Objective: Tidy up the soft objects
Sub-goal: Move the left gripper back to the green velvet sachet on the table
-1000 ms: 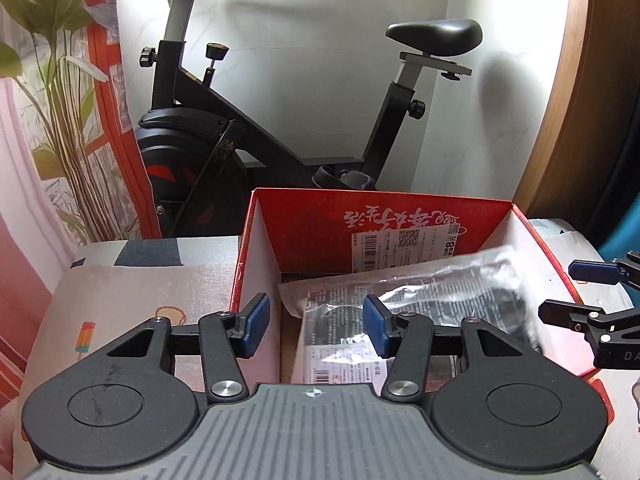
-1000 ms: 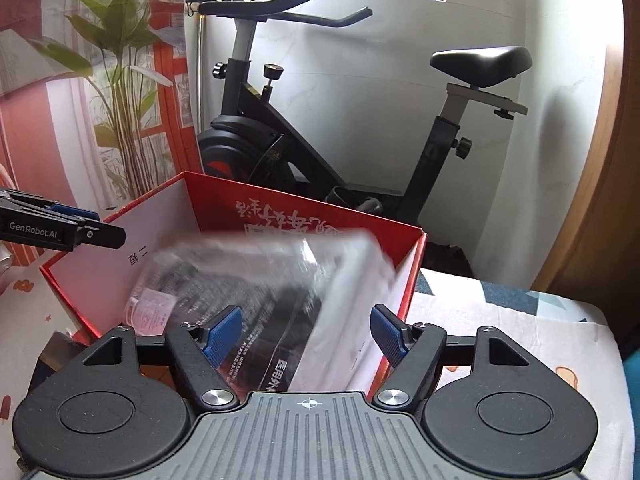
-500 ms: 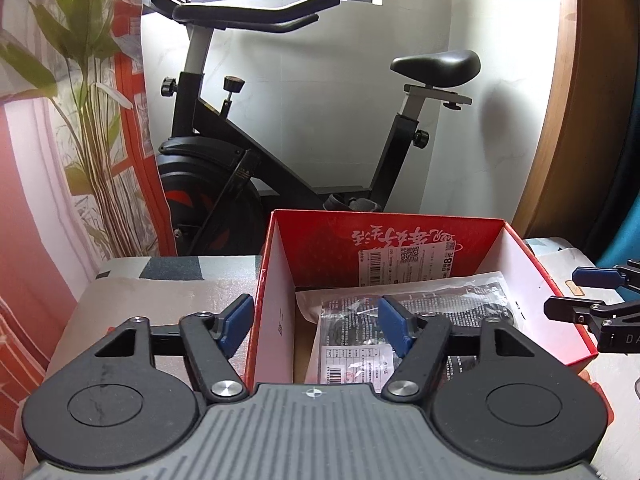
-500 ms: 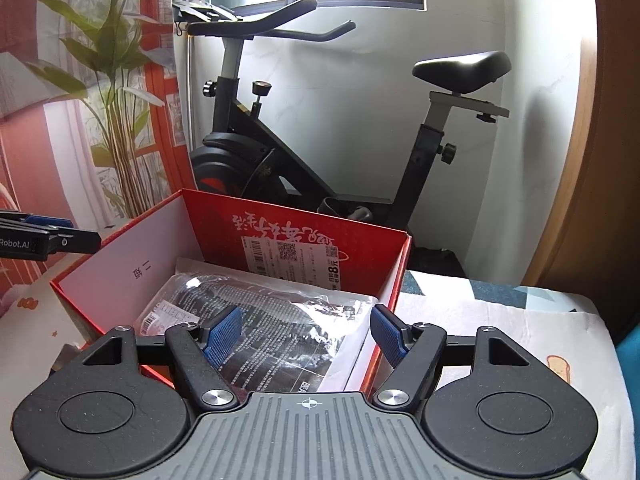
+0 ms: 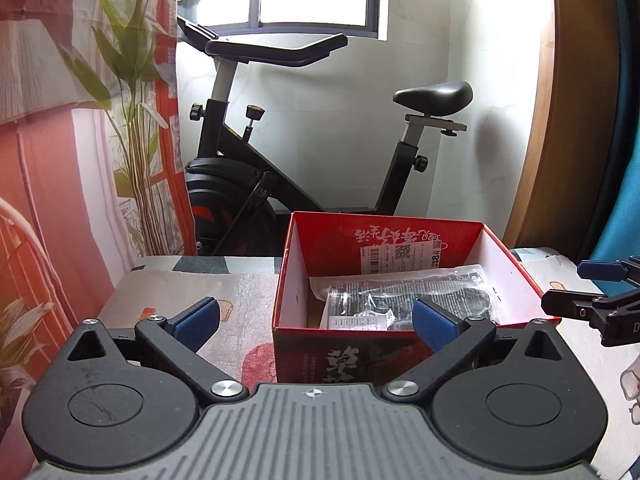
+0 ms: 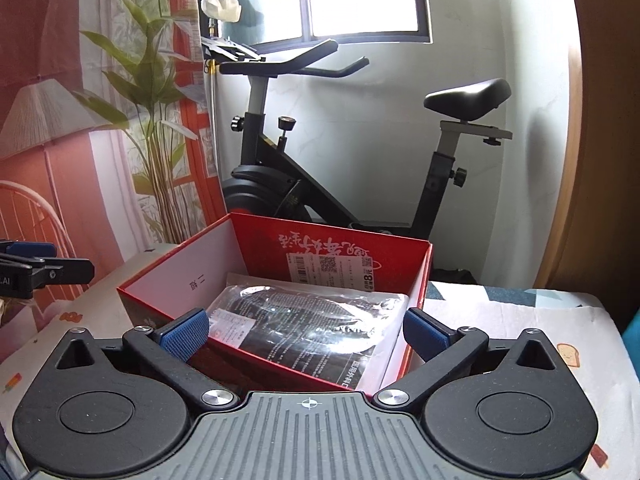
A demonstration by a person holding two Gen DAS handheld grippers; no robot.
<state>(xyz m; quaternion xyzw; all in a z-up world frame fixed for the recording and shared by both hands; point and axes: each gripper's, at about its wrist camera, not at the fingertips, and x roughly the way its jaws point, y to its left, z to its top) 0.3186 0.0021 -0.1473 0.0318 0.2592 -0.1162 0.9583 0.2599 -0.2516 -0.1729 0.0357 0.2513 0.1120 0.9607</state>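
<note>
**Both grippers empty, bag in box**

Currently left gripper (image 5: pixel 314 322) and right gripper (image 6: pixel 306 334) are spread wide, holding nothing, both just short of the red cardboard box (image 6: pixel 256 356). Clear plastic bag of dark soft goods (image 6: pixel 308 320) lies flat inside it. Box sits on a patterned tablecloth (image 5: pixel 236 292); exercise bike (image 5: pixel 280 160) behind.

The box (image 5: pixel 384 312) sits on the worktop (image 5: pixel 224 292) just in front of the left gripper (image 5: pixel 316 322) and the right gripper (image 6: pixel 306 330), with the plastic bag (image 6: pixel 312 324) lying inside it, the exercise bike (image 5: pixel 304 152) behind it and the plant (image 5: pixel 124 92) off to the left.
</note>
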